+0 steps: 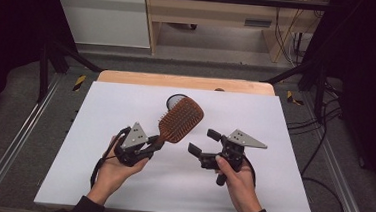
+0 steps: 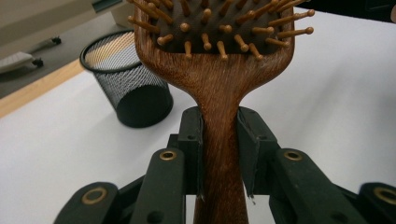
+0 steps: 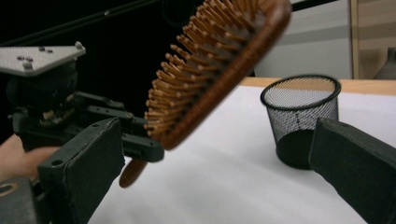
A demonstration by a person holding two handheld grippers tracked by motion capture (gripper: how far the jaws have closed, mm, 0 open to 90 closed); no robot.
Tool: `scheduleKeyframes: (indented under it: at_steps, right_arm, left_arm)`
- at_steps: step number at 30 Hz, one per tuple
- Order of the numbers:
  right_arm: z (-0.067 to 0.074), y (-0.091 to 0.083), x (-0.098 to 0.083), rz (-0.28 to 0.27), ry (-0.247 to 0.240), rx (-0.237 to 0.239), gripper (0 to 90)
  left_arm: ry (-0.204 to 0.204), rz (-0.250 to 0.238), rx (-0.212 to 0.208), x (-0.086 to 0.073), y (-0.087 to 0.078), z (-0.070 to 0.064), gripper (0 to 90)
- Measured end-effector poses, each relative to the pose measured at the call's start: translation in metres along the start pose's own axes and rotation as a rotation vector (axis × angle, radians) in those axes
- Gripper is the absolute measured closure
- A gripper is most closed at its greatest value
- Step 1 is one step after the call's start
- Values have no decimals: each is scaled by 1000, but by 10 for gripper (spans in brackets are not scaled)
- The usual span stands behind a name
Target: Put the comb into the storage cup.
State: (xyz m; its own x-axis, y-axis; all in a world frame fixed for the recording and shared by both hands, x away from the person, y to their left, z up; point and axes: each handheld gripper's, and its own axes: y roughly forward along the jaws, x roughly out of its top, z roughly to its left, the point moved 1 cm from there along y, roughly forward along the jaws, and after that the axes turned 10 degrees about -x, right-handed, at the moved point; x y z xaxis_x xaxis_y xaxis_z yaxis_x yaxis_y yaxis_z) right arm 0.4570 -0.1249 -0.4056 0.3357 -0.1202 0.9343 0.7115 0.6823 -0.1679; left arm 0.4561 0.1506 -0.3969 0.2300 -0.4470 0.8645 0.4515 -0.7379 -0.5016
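- High view, centre of the frame: a white table point(image 1: 120, 181) fills the middle, and the wooden hairbrush point(image 1: 180, 119) hangs above it, tilted up toward the upper right.
- Behind the brush head, a black mesh cup point(image 1: 175, 101) stands on the table near the far edge; it looks like the likely drop point, and a clumsy swing could tip it.
- Left tongs point(image 1: 154, 145) are clamped on the narrow neck of the handle, pads point(image 2: 192, 140) pressing both sides; that smooth taper could slide or twist out.
- Right tongs point(image 1: 204, 141) stand wide apart, holding nothing, just right of the brush.
- Brush itself: reddish-brown grain, oval paddle, rows of ball-tipped wooden pins point(image 2: 219, 32) on a dark cushion.
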Motion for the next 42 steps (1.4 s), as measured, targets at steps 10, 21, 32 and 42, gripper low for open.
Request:
scheduleKeyframes:
  at_steps: [10,21,32,42]
  right_arm:
    - [1,9,14,-39,21,19,37]
    - [13,29,30,-42,45,41,61]
    - [7,36,40,-53,111,51,174]
    - [4,38,44,-49,147,67,217]
  left_arm:
    - [16,-32,3,2,3,-9,730]
    - [23,-39,-5,1,5,-14,729]
    - [27,-46,-5,2,5,-15,729]
    - [21,-52,-5,2,4,-14,729]
